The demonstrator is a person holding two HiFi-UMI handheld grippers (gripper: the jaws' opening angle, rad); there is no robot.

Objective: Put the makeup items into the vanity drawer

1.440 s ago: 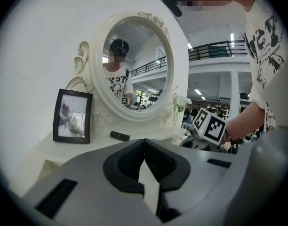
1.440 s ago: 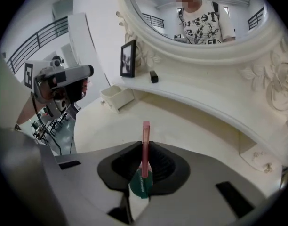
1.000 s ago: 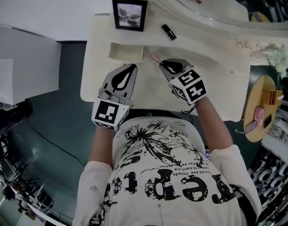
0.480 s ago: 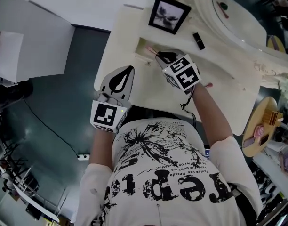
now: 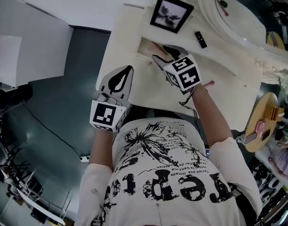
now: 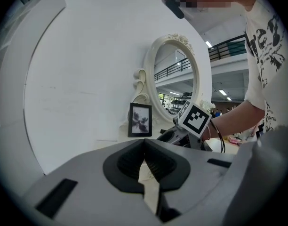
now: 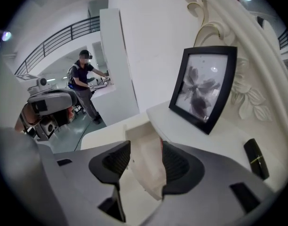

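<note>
At far left, left gripper over the front edge of the vanity top. Jaw tips pressed together, nothing between them, just as a second ago.

Next, small vanity drawer, pulled open, just in front of the photo frame.

Over that opening, right gripper, angled down, jaws apart after just opening. Through the gap, only the drawer's pale inside. Thin red sliver along the inner edge of one pad, too small to name for certain. No pinch on anything. A second ago: same gripper over bare top to the right of the drawer, jaws nearly closed on a pink stick. Half a second ago: already at the drawer, stick still pinched at the tips. Now no stick at the tips in the head view.

Behind, the black frame standing upright against the mirror base. Right of it, black lipstick tube lying on the top, placed as before relative to the frame. Further right, beside the right wrist, small pink item lying on the top, outside the drawer. At far right, oval mirror.
</note>
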